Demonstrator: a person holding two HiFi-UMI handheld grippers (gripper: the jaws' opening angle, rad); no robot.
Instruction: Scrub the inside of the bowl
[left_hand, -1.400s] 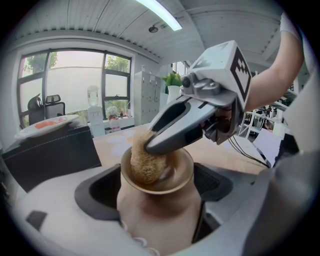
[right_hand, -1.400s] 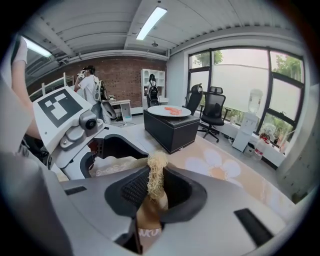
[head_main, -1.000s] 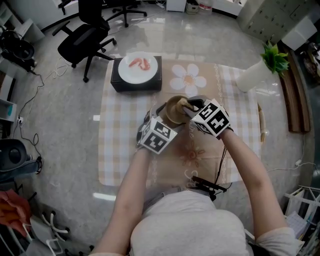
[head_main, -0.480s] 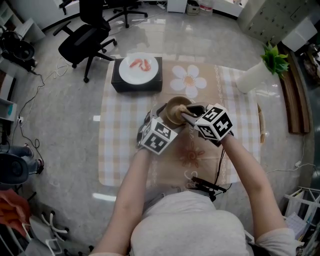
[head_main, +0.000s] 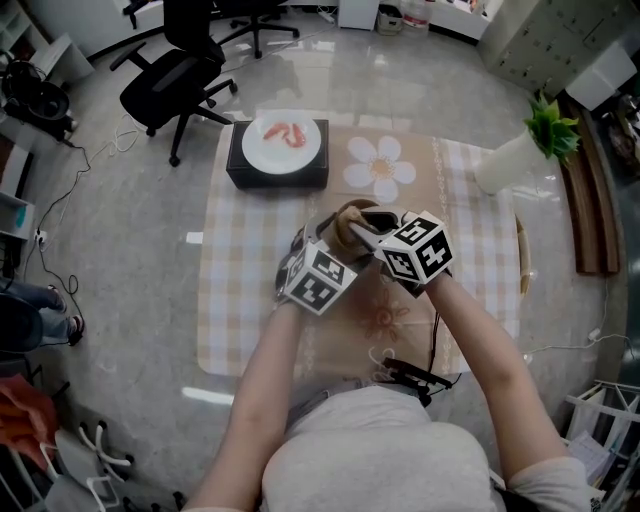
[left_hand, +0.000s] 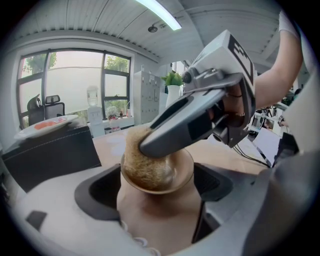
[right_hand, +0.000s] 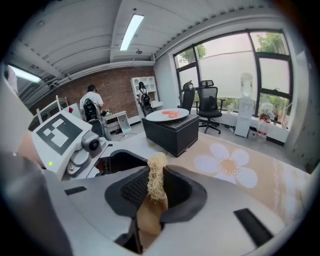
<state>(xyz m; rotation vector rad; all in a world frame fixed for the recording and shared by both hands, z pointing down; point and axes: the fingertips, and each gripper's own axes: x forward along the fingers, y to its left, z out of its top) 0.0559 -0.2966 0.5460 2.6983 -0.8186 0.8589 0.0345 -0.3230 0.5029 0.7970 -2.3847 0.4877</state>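
A small tan bowl (left_hand: 177, 172) is clamped between the jaws of my left gripper (left_hand: 160, 187), held above the checked tablecloth; in the head view the bowl (head_main: 345, 224) shows just beyond the left gripper (head_main: 325, 245). My right gripper (head_main: 368, 232) is shut on a fibrous tan scrubber (right_hand: 156, 179), and its jaws reach into the bowl from the right. The scrubber (left_hand: 146, 162) presses against the bowl's inner wall on the left side. The right gripper (right_hand: 152, 197) holds the scrubber as a thin upright tuft.
A black box (head_main: 277, 165) carries a white plate (head_main: 284, 143) with red food at the table's far left. A white vase with a green plant (head_main: 520, 150) stands far right. The tablecloth (head_main: 240, 290) has a white flower print (head_main: 380, 165). An office chair (head_main: 170, 75) is beyond.
The right gripper has shifted left and slightly back over the bowl, carrying the scrubber across its inside. The left gripper and bowl have hardly moved.
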